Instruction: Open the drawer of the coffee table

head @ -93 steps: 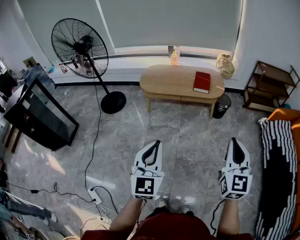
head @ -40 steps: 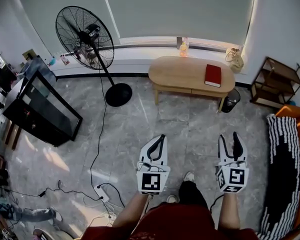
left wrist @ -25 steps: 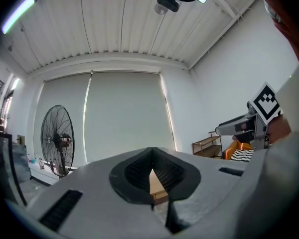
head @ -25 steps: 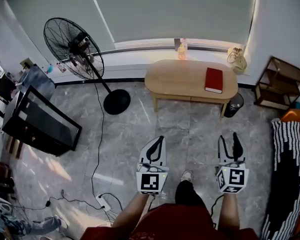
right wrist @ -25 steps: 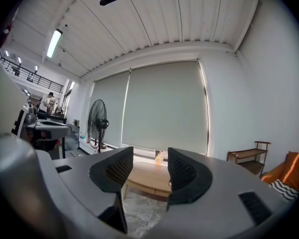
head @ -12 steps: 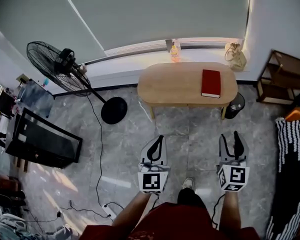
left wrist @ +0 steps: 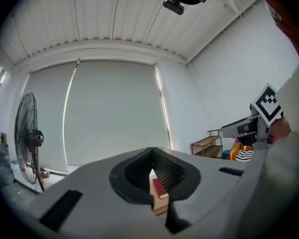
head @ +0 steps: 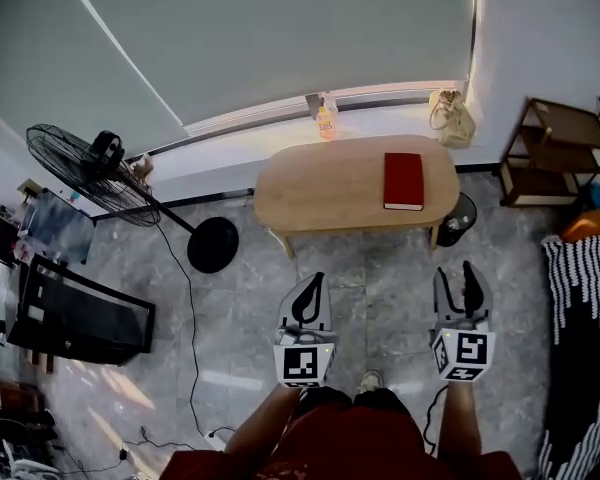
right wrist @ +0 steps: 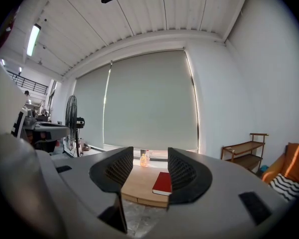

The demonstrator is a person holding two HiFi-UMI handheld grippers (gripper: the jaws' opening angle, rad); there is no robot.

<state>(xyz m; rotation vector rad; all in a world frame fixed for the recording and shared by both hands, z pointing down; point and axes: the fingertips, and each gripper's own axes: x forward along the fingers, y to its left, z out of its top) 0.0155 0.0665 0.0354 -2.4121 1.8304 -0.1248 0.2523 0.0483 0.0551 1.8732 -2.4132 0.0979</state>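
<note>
Head view alone: bin by table

Even, soft daylight; a bright strip glows under the blind ahead of the right gripper. Pale glare on the floor far to its left. Edges bow, corners go black.

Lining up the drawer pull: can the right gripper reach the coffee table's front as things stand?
Probably not yet: the right gripper, jaws apart and empty, hangs short of the coffee table; only bare floor lies between.
</note>
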